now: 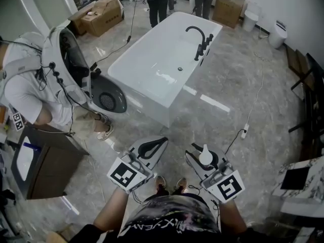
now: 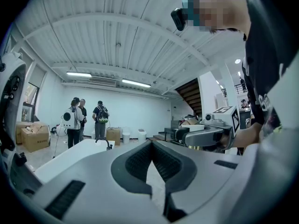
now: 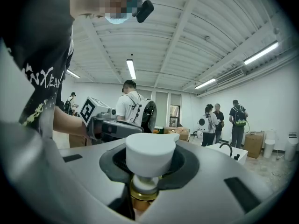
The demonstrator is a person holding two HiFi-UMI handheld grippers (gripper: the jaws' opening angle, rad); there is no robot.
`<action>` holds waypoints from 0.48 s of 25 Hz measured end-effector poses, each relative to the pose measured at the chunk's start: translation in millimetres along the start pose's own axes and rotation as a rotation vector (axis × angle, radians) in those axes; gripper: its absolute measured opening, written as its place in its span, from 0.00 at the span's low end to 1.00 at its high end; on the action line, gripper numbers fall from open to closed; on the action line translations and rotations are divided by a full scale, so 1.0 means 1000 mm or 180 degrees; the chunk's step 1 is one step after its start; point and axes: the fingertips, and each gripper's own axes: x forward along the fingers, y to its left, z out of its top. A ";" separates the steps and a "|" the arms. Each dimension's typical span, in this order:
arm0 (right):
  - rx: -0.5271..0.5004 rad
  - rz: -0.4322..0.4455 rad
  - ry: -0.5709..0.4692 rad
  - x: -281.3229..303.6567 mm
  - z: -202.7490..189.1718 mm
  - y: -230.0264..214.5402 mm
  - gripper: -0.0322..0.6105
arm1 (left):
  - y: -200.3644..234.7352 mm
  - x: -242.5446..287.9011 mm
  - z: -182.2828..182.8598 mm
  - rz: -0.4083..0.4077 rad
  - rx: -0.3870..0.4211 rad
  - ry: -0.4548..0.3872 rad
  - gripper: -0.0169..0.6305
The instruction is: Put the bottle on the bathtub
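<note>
Head view shows us standing on the grey floor (image 1: 228,100), well apart from the bathtub (image 1: 147,101), so we judge the task to be partly done. The bottle (image 1: 205,155) is in hand, but the walk over and the setting down are both left. The right gripper (image 1: 204,162) has its jaws clenched on the bottle just below its top, and it holds the bottle close in front of our body, above our shoes. The left gripper (image 1: 150,147) sits beside it with its jaws brought together at the tips and nothing between them. In the right gripper view the bottle (image 3: 149,155) stands upright between the dark pads. We see a white pump head with a short spout turned to the right, a white neck under it, and a gold-coloured collar below that. The body drops out of sight beneath the jaws, so we cannot tell its shape or how full it is. The bathtub is white and free-standing, with a black faucet (image 1: 198,40) on its far right rim. No bottle stands on any rim that we can see.
</note>
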 end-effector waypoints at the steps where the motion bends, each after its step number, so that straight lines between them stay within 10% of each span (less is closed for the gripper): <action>1: 0.0003 -0.0002 0.0001 0.000 0.000 -0.001 0.21 | 0.000 0.000 0.000 0.0005 -0.0001 0.0003 0.05; 12: 0.0010 0.0045 0.0002 -0.012 -0.005 -0.010 0.21 | -0.011 0.010 -0.002 0.0077 0.0010 0.0029 0.05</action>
